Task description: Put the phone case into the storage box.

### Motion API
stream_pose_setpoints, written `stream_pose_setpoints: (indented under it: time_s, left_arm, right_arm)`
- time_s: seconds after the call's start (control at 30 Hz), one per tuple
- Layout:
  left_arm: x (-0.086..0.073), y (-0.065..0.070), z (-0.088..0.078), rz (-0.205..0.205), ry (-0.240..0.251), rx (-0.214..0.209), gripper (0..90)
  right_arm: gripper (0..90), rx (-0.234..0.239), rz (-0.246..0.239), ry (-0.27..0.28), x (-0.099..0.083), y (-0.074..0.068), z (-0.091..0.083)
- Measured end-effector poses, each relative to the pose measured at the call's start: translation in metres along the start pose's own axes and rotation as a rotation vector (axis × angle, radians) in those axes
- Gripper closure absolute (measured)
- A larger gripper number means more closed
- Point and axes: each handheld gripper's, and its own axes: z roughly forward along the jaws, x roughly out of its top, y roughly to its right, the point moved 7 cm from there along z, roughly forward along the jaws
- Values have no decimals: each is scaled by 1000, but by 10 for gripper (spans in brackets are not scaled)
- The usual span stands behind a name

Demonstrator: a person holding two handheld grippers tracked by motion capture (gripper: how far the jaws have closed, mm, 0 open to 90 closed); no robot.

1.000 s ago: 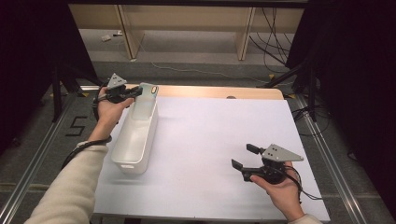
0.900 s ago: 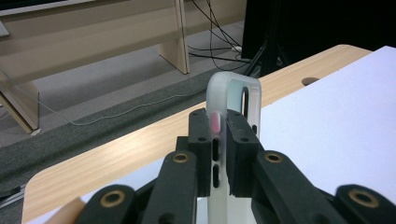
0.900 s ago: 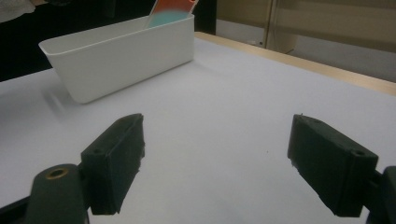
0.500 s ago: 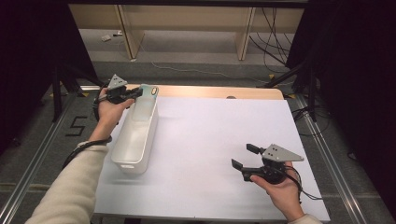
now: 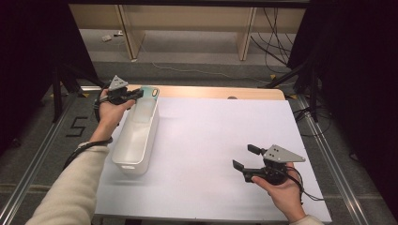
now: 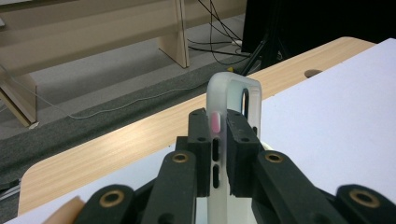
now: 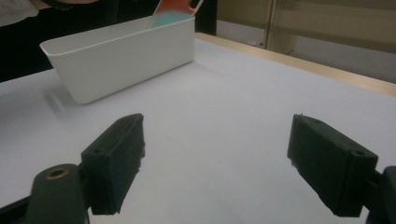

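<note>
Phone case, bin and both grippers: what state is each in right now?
Phone case: clamped edge-on between the left gripper's jaws, held above the far end of the bin.
White bin: upright on the white sheet, open-topped; no contents that I can make out.
Left gripper: shut on the phone case.
Right gripper: open, nothing between its jaws, low over the sheet and apart from the bin.

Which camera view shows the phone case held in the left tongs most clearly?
The left gripper view: the translucent phone case stands edge-on, close, clamped between the left tongs, side button slots visible. The high view shows it small at the far end of the white bin. The right gripper view shows its coloured upper part behind the bin.
</note>
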Motion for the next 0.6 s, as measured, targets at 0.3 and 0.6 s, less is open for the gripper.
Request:
stream_pose_setpoints:
  time_s: [0.3, 0.6]
  left_arm:
    - [-3, -2, 0, -8, -4, 1, 814]
    - [-10, -6, 0, -15, -23, 11, 800]
  right_arm:
    - [201, -6, -14, 13, 0, 1, 2]
    - [201, 0, -22, 22, 0, 1, 3]
